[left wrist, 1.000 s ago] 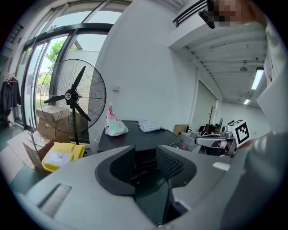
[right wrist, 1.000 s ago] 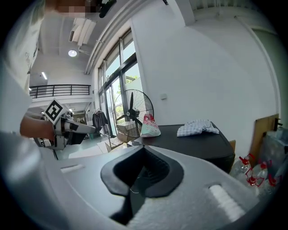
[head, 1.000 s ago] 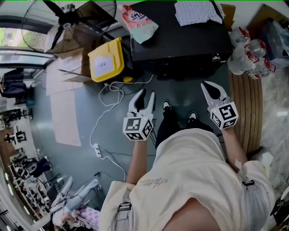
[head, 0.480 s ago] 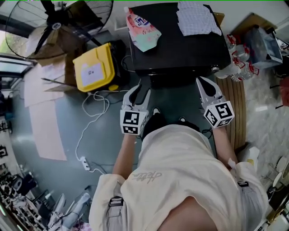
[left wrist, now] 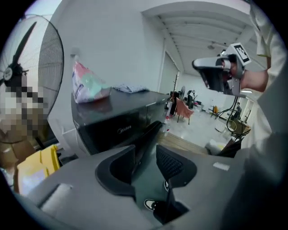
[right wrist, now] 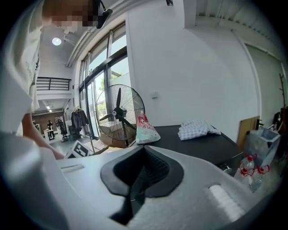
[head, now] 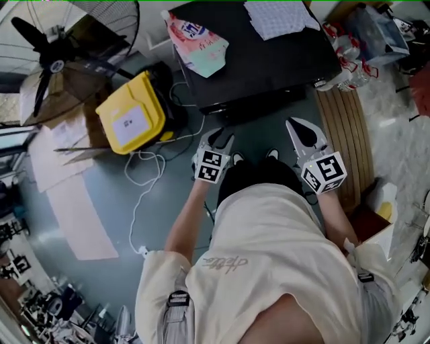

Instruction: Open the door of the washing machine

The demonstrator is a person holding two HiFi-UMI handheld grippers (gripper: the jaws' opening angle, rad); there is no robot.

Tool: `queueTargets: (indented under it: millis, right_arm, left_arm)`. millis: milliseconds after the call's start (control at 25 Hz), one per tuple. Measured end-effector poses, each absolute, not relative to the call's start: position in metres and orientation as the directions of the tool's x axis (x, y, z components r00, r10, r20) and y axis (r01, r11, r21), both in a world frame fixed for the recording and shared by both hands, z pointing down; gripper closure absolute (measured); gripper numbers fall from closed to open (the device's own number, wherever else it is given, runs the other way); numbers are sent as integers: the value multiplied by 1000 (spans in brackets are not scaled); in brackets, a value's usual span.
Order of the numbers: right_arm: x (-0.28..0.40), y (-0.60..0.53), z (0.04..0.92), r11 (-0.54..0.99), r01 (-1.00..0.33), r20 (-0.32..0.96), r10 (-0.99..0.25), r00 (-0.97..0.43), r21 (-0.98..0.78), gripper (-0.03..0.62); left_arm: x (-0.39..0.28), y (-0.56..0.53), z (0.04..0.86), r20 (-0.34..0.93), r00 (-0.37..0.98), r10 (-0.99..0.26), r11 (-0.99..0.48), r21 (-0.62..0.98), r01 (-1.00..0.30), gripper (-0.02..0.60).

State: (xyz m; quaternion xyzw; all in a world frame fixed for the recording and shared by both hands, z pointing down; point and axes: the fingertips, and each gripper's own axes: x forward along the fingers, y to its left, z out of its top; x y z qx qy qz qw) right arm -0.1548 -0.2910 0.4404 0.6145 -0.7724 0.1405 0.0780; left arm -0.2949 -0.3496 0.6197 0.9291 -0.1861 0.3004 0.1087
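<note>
The black washing machine stands just ahead of the person's feet, its front face toward me and its door shut. My left gripper hangs low in front of that face. Its jaws stand open with nothing between them, and the door's dark curved rim shows beyond the gap. My right gripper is held higher and to the right, near the machine's front right corner. Its jaws are shut and empty, pointing over the machine's top.
A detergent pouch and a checked cloth lie on the machine's top. A yellow case, a standing fan and a white cable are on the floor at the left. A wooden platform with water bottles is at the right.
The person has stepped closer to the washing machine. My left gripper has dropped lower and tilted down toward the machine's front. My right gripper has shifted a little toward the machine.
</note>
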Motion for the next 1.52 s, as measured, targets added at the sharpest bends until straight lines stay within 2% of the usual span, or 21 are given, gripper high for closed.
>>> queueTargets:
  millis: [320, 720, 920, 1240, 1400, 1520]
  right_arm:
    - [-157, -284, 461, 150, -978, 336, -922, -191, -144, 592]
    - [-135, -266, 473, 20, -990, 391, -918, -73, -139, 592]
    - [-116, -255, 474, -24, -992, 422, -906, -29, -121, 592]
    - [-101, -243, 469, -72, -992, 443, -896, 17, -108, 592]
    - [-96, -239, 470, -85, -991, 454, -891, 27, -107, 592]
    - [-95, -236, 471, -89, -989, 451, -892, 28, -115, 592]
  left_arm:
    - [-280, -376, 718, 704, 688, -176, -917, 138, -375, 407]
    - [-264, -379, 813, 836, 548, -12, -971, 121, -206, 396]
    - [-258, -384, 838, 858, 513, -2, -961, 140, -238, 396]
    - [-253, -377, 862, 896, 443, 29, -965, 141, -222, 407]
    - [-256, -379, 865, 913, 407, 5, -963, 113, -244, 471]
    - [-256, -380, 863, 917, 398, -10, -974, 81, -211, 483]
